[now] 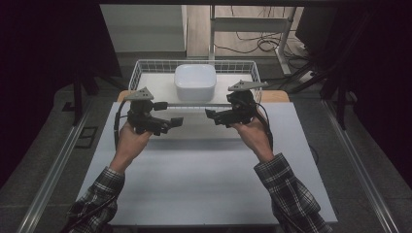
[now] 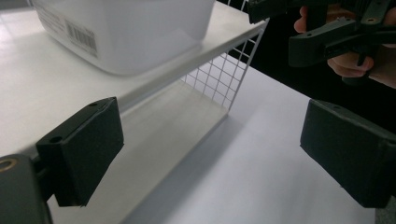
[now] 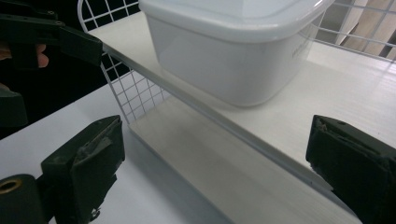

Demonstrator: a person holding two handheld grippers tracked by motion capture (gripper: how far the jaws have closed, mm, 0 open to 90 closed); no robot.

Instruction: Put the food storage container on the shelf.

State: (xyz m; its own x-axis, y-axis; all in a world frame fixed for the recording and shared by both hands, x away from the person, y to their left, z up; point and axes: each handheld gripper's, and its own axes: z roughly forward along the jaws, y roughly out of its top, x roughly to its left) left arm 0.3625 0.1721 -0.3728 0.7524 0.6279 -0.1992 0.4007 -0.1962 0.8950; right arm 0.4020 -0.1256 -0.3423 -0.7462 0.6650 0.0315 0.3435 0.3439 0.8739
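Observation:
A white plastic container (image 1: 195, 81) with rounded corners sits on a white board inside a white wire basket (image 1: 145, 65) at the far edge of the table. My left gripper (image 1: 169, 112) hovers open just in front of the basket's left half, jaws pointing right. Facing it from the right, my right gripper (image 1: 214, 115) is also open, and nothing is between either pair of jaws. The left gripper view has the container (image 2: 126, 32) above its wide-apart jaws (image 2: 210, 149), with the right gripper (image 2: 327, 37) at top right. In the right gripper view the container (image 3: 229, 46) is close ahead.
The white table (image 1: 194, 165) stretches bare toward the person. The basket's wire mesh (image 2: 219, 74) rises at its front corner, with a gap under the white board (image 3: 261, 126). Dark floor, a metal rail and cables lie around the table.

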